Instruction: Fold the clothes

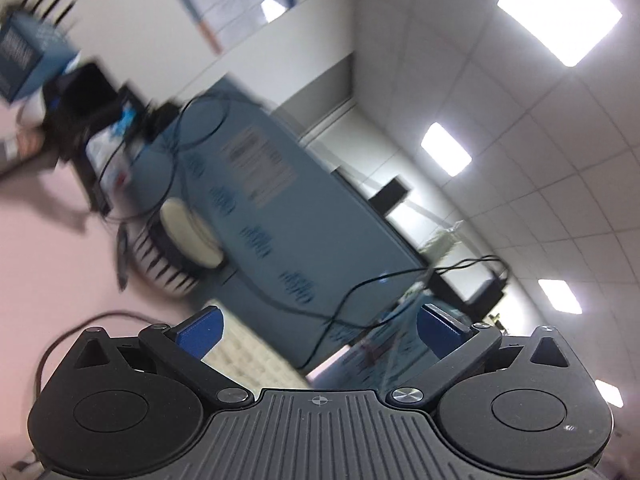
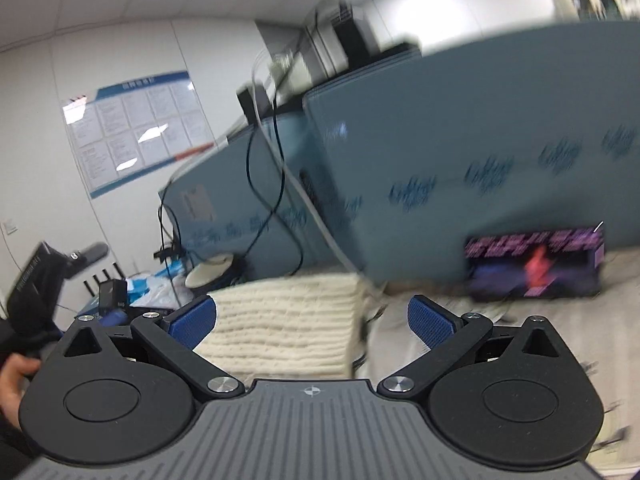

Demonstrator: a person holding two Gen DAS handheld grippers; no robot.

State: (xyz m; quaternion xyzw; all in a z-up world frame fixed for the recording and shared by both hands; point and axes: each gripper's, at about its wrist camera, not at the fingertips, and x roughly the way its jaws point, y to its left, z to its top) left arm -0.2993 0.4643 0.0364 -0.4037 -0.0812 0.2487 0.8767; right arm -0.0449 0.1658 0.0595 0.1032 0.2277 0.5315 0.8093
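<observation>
A folded cream knitted garment lies on the table in the right wrist view, just ahead of my right gripper, which is open with nothing between its blue pads. A strip of the same cream knit shows in the tilted, blurred left wrist view, below and between the fingers of my left gripper. That gripper is open and empty too, and it points up toward the ceiling.
A blue partition with dangling cables stands behind the table. A dark box with pink print sits at its foot on the right. A round cream-topped object, boxes and a person's hand are at the left.
</observation>
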